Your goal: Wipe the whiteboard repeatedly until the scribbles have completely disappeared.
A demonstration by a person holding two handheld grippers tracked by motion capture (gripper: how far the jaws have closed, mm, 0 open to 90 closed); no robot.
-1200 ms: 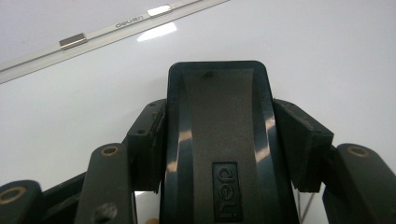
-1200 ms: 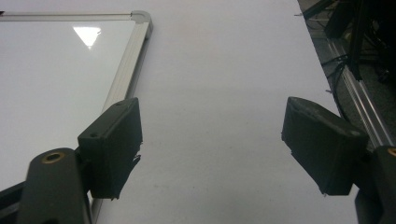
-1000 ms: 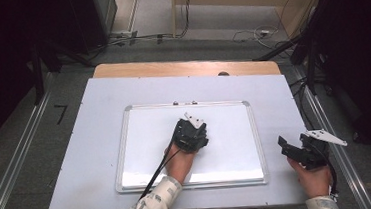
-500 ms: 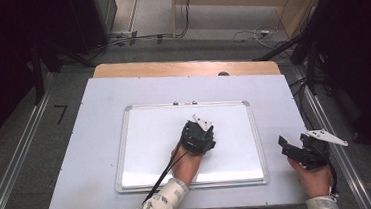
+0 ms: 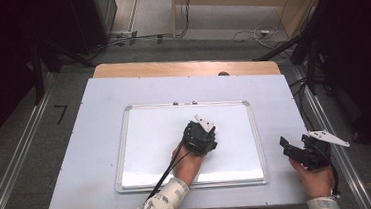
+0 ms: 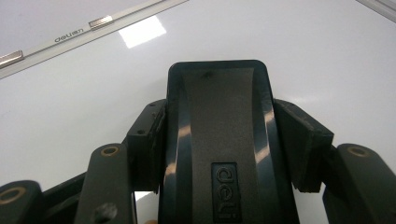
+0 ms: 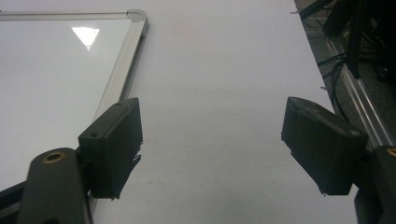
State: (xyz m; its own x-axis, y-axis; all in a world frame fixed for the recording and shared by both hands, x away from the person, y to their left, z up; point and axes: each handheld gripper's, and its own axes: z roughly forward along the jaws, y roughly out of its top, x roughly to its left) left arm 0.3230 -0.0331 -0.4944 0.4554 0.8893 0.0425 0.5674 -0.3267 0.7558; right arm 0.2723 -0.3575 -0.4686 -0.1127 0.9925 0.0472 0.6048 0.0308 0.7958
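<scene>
A white whiteboard with a silver frame lies flat on the white table sheet. My left gripper hovers low over the board's middle, shut on a black whiteboard eraser marked "deli". Its pads press the eraser's two long sides, and the eraser's front end reaches out over the glossy board. My right gripper rests to the right of the board over the sheet. In the right gripper view its jaws stand wide open with nothing between them, beside the board's frame corner.
A wooden table edge runs along the back of the sheet. Metal rails flank the table on both sides. Cables lie on the floor behind, and dark equipment stands at the far left and right.
My left gripper with the eraser has slid a little to the right across the whiteboard. The right gripper has stayed where it was, still open.
</scene>
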